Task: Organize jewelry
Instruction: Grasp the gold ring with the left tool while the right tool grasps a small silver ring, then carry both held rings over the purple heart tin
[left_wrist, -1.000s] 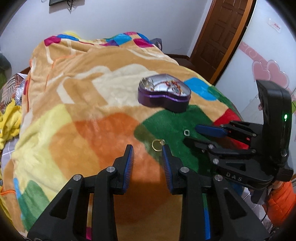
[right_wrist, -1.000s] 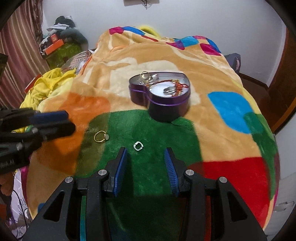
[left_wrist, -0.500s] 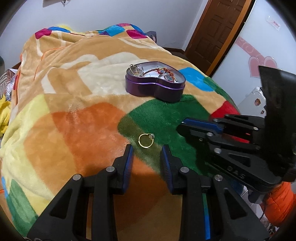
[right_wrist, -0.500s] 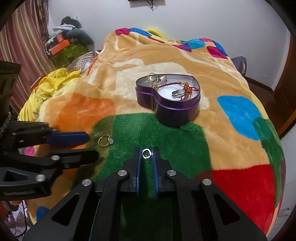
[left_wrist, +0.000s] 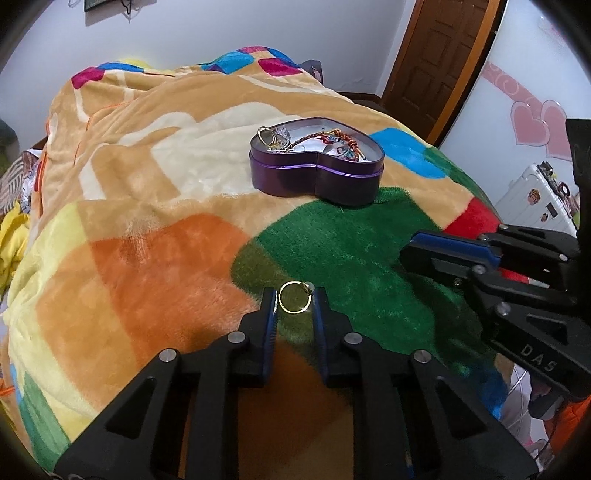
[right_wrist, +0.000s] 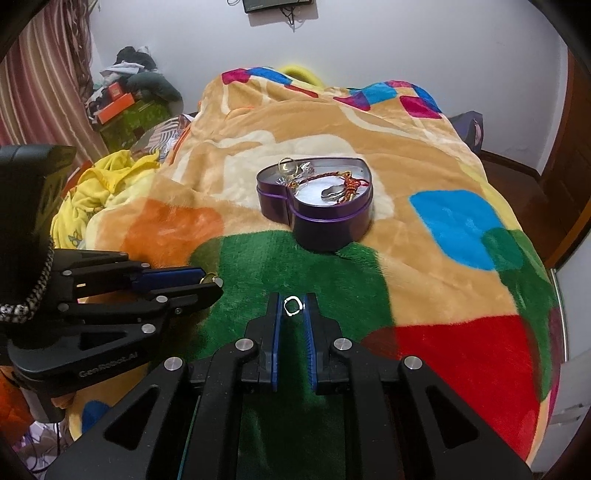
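Rings here are tiny, light, hard and slippery, sinking into the plush blanket on the bed. Right hand-held gripper is clamped across the silver ring; left hand-held gripper is closing around the gold ring, best pinched across its band. Heart-shaped tin sits beyond.

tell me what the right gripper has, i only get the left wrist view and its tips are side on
Observer: The right gripper is shut on a small silver ring.
Operator: where in its grip
Observer: At the very tips, its opening facing the camera, pinched across its width.
Operator: tin lined up
Observer: The heart tin lies straight ahead of that gripper, past the green patch of the blanket.
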